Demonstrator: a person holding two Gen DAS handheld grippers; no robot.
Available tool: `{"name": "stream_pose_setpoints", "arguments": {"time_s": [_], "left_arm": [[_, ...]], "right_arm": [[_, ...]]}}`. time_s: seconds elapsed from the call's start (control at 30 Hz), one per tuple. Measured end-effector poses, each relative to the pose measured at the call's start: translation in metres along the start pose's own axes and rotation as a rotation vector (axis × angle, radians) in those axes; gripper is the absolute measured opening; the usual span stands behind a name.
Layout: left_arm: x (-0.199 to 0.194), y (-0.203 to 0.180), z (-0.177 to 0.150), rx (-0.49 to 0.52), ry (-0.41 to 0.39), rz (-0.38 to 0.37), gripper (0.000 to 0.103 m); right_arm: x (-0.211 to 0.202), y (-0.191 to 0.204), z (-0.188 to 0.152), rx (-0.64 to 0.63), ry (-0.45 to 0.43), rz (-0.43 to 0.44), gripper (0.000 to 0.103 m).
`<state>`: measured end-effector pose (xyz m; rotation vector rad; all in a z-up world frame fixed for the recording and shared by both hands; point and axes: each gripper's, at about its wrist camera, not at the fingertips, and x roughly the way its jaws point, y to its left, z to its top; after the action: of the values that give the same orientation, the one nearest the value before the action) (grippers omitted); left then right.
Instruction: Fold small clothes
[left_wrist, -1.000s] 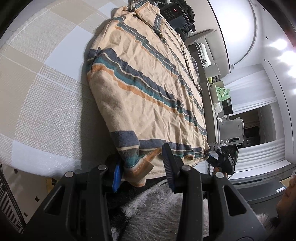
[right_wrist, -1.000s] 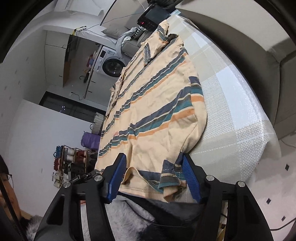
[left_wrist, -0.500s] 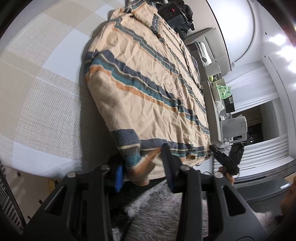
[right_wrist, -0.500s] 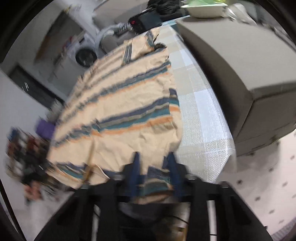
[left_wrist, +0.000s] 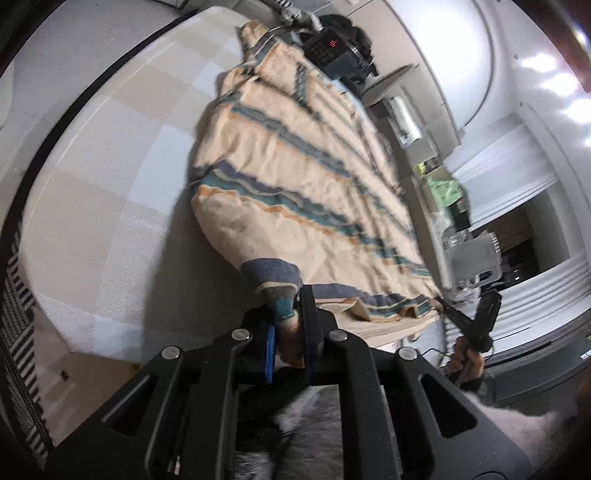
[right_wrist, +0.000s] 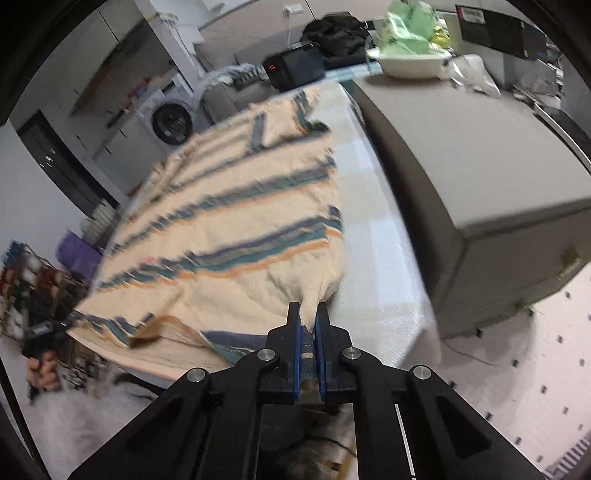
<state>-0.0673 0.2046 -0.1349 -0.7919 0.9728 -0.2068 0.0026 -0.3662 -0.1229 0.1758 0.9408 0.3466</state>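
A cream shirt with blue, teal and orange stripes (left_wrist: 295, 184) lies flat on a checked beige and white tablecloth (left_wrist: 92, 221), collar at the far end. My left gripper (left_wrist: 288, 310) is closing, its pads pinching the near hem corner on the left side, which is raised a little. In the right wrist view the shirt (right_wrist: 229, 229) stretches away, and my right gripper (right_wrist: 308, 314) is closing tight on the bunched hem corner on its right side. Between the two corners the hem sags. Each gripper shows in the other's view: the right one (left_wrist: 476, 321) and the left one (right_wrist: 40, 336), each in a hand.
A black device with a red display (right_wrist: 291, 68) stands past the collar. A grey cabinet (right_wrist: 480, 166) runs along the table's right side, with a white bowl (right_wrist: 410, 62) on top. A washing machine (right_wrist: 171, 122) stands far left. The table's near edge is just below the hem.
Both grippers have shut on the hem corners they were straddling and risen slightly, lifting the corners. The right wrist has rolled and tipped its view upward.
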Motion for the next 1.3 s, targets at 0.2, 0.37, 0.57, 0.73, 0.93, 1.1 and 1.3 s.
{"name": "stream_pose_setpoints", "arguments": {"time_s": [0.2,0.37,0.57,0.73,0.93,1.1,1.3], "left_arm": [[0.012,0.023,-0.007,-0.059,0.046,0.045,0.008],[0.015,0.015,-0.007,-0.025,0.058,0.073,0.008],[0.018,0.015,-0.006,-0.029,0.06,0.073,0.008],[0.011,0.009,-0.004,-0.012,0.027,0.043,0.008],[-0.01,-0.005,0.007,0.022,-0.057,0.004,0.008],[-0.022,-0.009,0.024,0.01,-0.098,-0.027,0.008],[-0.043,-0.028,0.052,0.048,-0.175,-0.048,0.008]], "right_arm": [[0.008,-0.012,-0.018,0.018,0.054,-0.004,0.013],[0.006,-0.027,-0.02,0.105,0.065,0.077,0.028],[0.01,-0.013,-0.023,0.036,0.025,0.095,0.017],[0.015,0.014,-0.017,-0.064,-0.01,0.072,0.005],[-0.013,0.002,-0.009,0.017,-0.138,0.191,0.005],[-0.023,-0.002,0.004,0.137,-0.288,0.369,0.005],[-0.036,0.02,0.038,0.153,-0.407,0.401,0.005]]}}
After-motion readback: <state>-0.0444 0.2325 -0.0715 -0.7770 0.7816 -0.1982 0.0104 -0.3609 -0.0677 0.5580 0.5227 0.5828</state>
